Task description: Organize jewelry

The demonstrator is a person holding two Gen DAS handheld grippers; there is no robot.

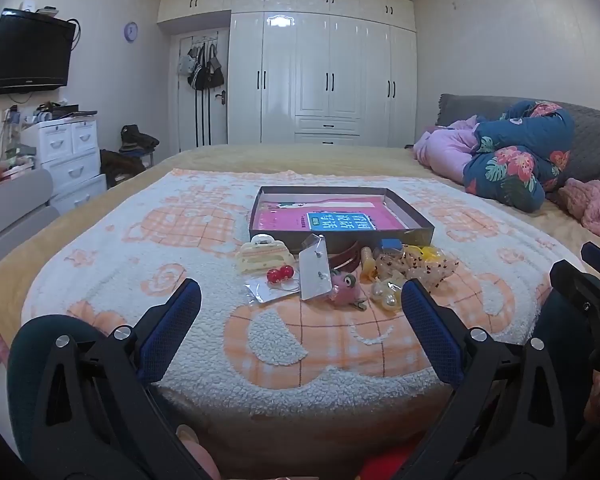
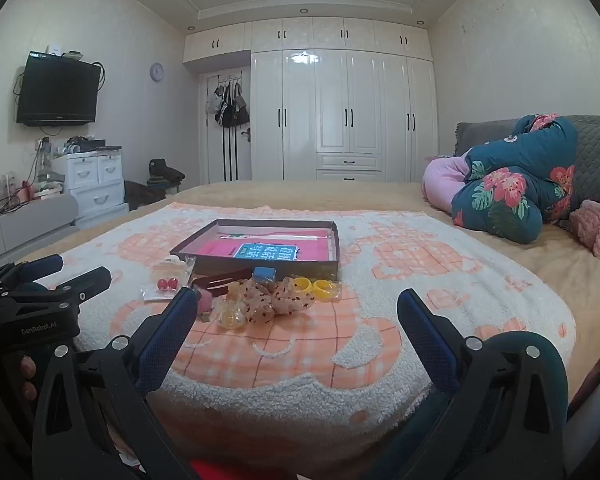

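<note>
A pile of jewelry and hair accessories lies on the blanket in front of a shallow dark box (image 1: 412,210) (image 2: 204,236) with a pink book inside. I see a cream hair claw (image 1: 262,256), red ball earrings on a card (image 1: 279,274) (image 2: 168,283), a white earring card (image 1: 316,270), a pink plush clip (image 1: 346,286), pearl pieces (image 1: 386,294), speckled scrunchies (image 2: 290,298), yellow rings (image 2: 314,286) and a blue block (image 2: 264,274). My left gripper (image 1: 300,300) is open and empty, just short of the pile. My right gripper (image 2: 298,308) is open and empty, near the pile's right.
The white and orange blanket (image 1: 180,248) covers the bed's near end. Rolled floral and pink bedding (image 1: 516,160) lies at the right. White drawers (image 1: 70,152) and a wall TV (image 1: 28,54) stand at the left, wardrobes (image 1: 324,80) behind.
</note>
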